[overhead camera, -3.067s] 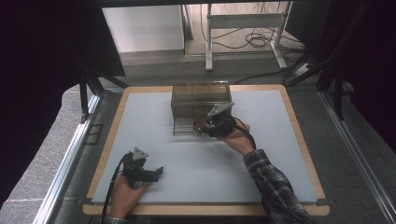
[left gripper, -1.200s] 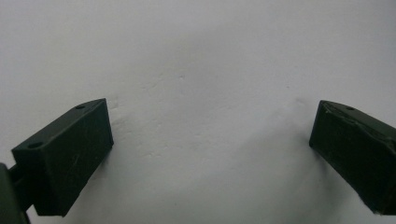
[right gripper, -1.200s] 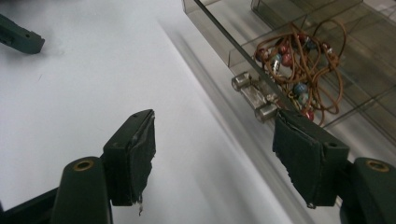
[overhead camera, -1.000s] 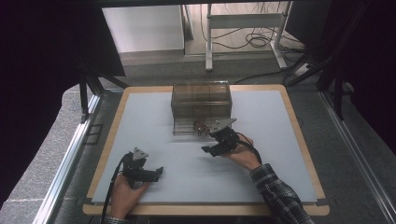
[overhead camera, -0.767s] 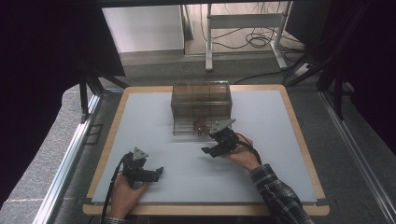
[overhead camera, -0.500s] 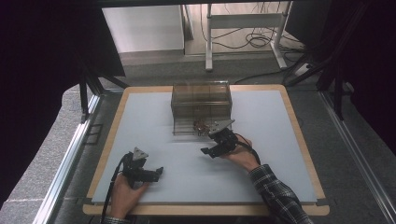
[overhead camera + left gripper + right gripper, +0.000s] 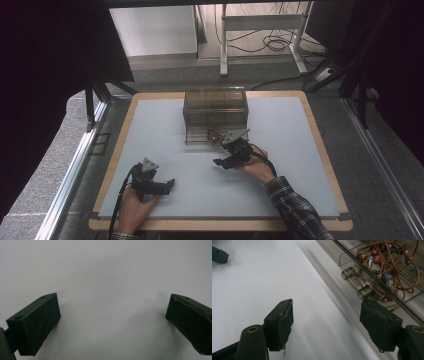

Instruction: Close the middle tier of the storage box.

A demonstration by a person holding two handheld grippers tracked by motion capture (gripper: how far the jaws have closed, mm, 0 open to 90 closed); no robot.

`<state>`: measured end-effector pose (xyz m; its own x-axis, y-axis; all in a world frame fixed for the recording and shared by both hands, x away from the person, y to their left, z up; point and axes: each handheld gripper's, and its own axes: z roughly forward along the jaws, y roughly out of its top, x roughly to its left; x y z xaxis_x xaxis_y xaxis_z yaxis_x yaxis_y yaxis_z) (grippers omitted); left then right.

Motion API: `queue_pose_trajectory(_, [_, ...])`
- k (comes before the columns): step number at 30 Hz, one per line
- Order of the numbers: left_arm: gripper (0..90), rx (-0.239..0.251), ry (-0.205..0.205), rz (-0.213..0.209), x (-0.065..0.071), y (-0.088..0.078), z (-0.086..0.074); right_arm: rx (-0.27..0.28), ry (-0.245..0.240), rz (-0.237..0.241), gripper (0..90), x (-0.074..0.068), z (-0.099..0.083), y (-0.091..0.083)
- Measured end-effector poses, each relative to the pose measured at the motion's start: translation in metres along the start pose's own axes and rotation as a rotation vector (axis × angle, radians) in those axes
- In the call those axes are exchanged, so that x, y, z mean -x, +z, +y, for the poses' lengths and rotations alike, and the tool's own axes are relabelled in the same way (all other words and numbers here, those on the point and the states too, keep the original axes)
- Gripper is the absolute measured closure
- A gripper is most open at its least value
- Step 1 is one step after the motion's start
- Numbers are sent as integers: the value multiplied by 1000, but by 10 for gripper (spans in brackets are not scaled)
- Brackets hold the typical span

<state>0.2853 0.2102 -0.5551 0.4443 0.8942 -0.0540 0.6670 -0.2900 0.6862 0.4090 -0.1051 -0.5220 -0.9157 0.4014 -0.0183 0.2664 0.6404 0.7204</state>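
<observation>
A clear brownish drawer box (image 7: 215, 106) stands at the far middle of the pale blue mat (image 7: 150, 135). Its bottom drawer (image 7: 200, 137) is pulled out, with a brown cord necklace of coloured beads (image 7: 216, 134) lying in it. In the right gripper view the necklace (image 7: 387, 262) lies behind the clear drawer front and its handle (image 7: 357, 282). My right gripper (image 7: 223, 161) (image 7: 327, 322) hovers just in front of the drawer, open, nothing between its jaws. My left gripper (image 7: 169, 185) (image 7: 112, 322) rests near the front left of the mat, open over bare mat.
A wooden rim (image 7: 320, 145) frames the mat. A metal rail (image 7: 75, 165) runs along the table's left side. Beyond the table stand a white cabinet (image 7: 150, 27) and a metal frame with cables (image 7: 265, 30). A jaw of the left gripper (image 7: 219, 253) shows far off in the right gripper view.
The right gripper has drawn back from the drawer toward the person and a little left. The left gripper has stayed where it was.
</observation>
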Motion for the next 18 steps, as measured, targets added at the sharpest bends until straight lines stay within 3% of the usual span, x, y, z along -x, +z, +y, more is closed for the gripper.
queue_pose_trajectory(18, [0,0,0,0,0,0,0,12,-5,2,260,1,0,6])
